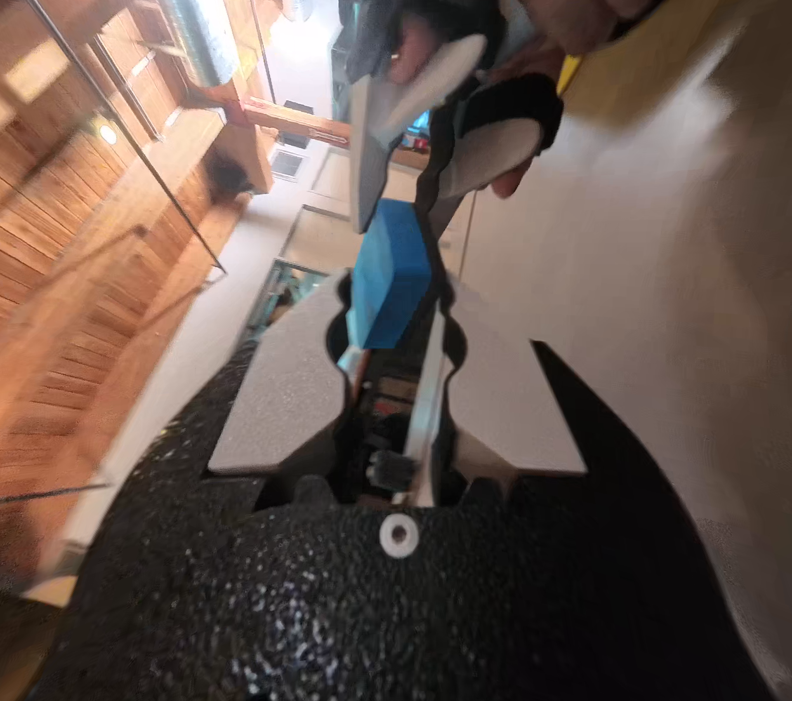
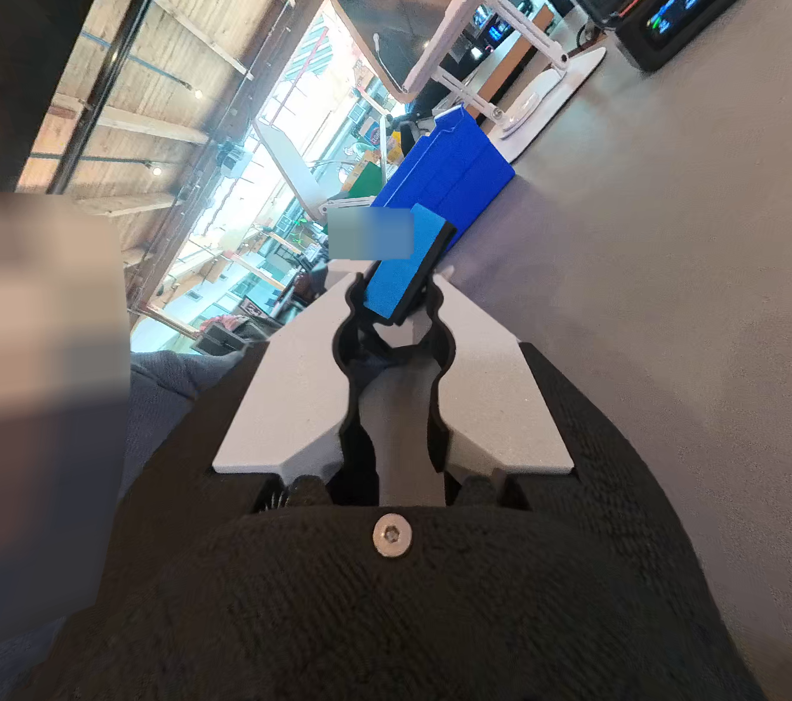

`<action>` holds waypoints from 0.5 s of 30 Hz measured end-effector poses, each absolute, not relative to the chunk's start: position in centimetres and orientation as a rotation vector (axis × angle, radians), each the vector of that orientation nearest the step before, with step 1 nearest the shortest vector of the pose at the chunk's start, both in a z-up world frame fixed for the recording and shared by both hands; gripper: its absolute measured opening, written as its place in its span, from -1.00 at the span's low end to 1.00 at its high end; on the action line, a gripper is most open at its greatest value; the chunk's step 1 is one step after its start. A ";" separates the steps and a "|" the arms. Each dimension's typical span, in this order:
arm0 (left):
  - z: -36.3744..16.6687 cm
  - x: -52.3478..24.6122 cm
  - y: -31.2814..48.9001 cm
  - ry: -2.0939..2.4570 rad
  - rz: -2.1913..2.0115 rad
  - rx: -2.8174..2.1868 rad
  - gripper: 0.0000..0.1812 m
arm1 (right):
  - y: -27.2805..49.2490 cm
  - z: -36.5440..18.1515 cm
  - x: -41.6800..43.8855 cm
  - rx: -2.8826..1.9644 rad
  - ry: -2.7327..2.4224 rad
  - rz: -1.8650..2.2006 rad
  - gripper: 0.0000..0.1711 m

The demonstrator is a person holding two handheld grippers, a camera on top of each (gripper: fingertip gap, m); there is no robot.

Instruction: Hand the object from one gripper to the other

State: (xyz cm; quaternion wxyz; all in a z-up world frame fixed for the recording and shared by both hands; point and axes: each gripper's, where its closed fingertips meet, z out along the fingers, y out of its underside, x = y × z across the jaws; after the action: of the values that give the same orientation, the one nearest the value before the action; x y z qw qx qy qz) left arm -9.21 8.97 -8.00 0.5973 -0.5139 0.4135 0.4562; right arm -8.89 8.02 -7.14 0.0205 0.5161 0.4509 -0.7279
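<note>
Your two wrist views each look forward along their own fingers, rolled sideways. Both share the blue block (image 1: 392,277) (image 2: 400,273) at close range.

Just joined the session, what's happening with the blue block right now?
A person holds a claw in each hand, mid handover. The blue block sits clamped between the right claw tips. In the left wrist view the left claw faces it nose to nose, fingers spread around the block's other end; whether they already grip it can't be told. A gloved hand works the right claw. Behind, a blue bin sits on the grey table.
</note>
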 end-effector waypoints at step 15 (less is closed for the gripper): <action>-6.0 -6.8 6.5 0.366 -0.957 -1.375 -0.30 | 7.5 -3.6 -6.3 1.165 2.502 -2.691 -0.72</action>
State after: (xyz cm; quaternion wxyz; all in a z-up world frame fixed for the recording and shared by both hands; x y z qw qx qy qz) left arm -6.79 6.51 -6.02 0.6545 -0.6062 0.1612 -0.4221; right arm -6.26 7.48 -3.58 -0.3493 0.2832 0.6082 -0.6542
